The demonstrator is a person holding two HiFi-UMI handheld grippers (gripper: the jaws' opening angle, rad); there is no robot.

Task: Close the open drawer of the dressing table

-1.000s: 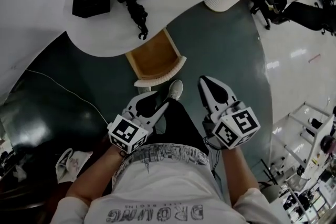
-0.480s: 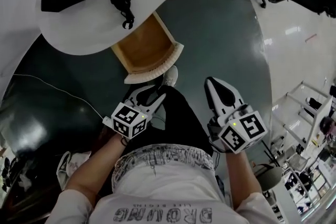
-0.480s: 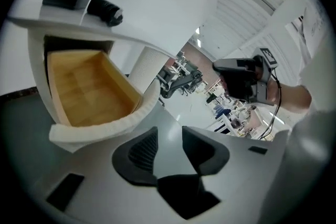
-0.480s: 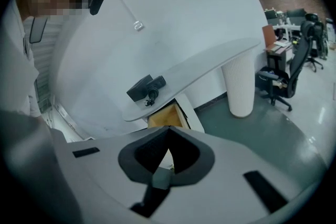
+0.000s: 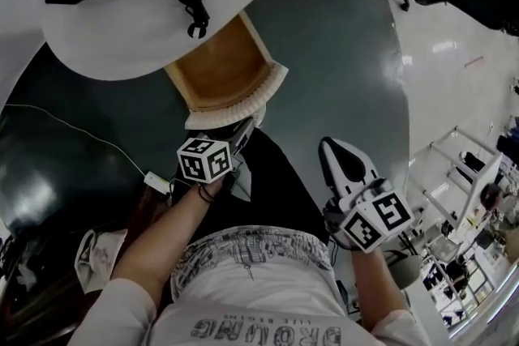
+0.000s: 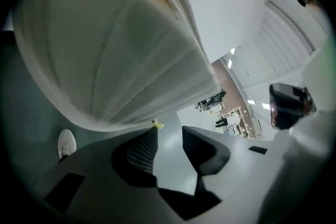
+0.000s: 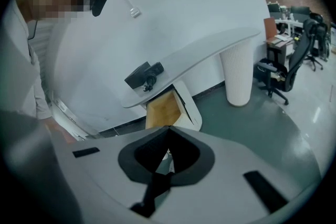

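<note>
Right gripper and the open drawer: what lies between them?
Only bare green floor separates the right gripper from the drawer, as the head view shows.

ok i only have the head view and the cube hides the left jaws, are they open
Observer: Yes. In the left gripper view the left gripper has its jaws apart with nothing between them.
Operator: how close is it
Observer: The drawer front, white and ribbed, fills that view just past the tips; contact I can't tell.
Operator: right one shut
Observer: Yes, in the right gripper view the right gripper tips meet, empty, well short of the drawer.
</note>
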